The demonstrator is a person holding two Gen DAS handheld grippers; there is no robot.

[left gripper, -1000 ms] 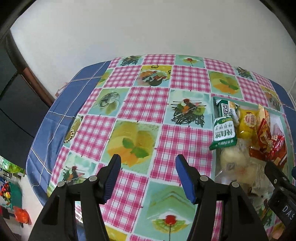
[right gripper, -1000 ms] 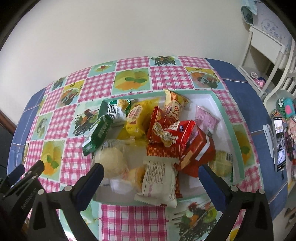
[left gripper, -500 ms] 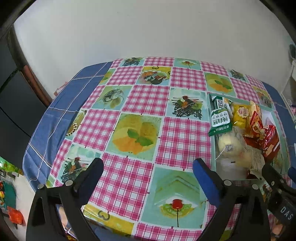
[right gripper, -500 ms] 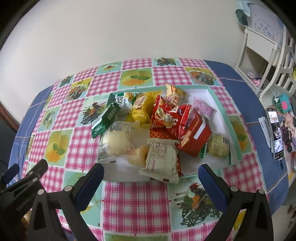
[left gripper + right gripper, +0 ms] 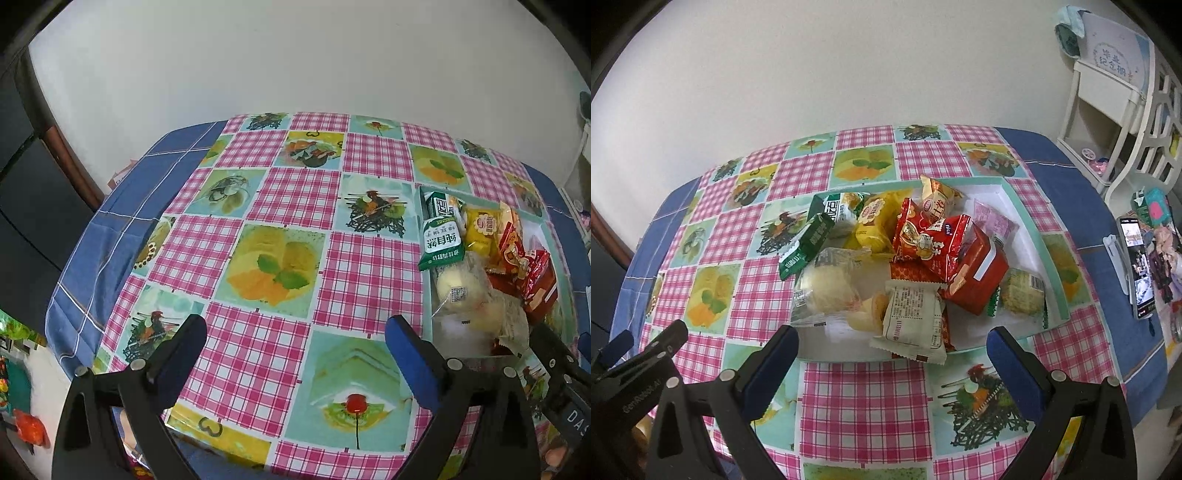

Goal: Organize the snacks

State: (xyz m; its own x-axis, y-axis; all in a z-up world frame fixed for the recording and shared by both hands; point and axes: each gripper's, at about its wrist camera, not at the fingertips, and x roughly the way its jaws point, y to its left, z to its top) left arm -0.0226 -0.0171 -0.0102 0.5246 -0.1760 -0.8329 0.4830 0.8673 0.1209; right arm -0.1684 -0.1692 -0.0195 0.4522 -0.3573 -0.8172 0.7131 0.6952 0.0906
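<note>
The bench [image 5: 849, 402], under a pink-checked cloth, fills most of both views. A tray [image 5: 1030, 229] sits at the centre of the right wrist view and at the right edge of the left wrist view, heaped with snacks [image 5: 934, 243]. A green packet [image 5: 809, 245] hangs over the tray's left rim. The left claw [image 5: 295, 354] stands wide apart over bare cloth at the lower frame, gripping nothing. The right claw [image 5: 892, 363] is likewise spread, empty, just below the tray's near rim.
</note>
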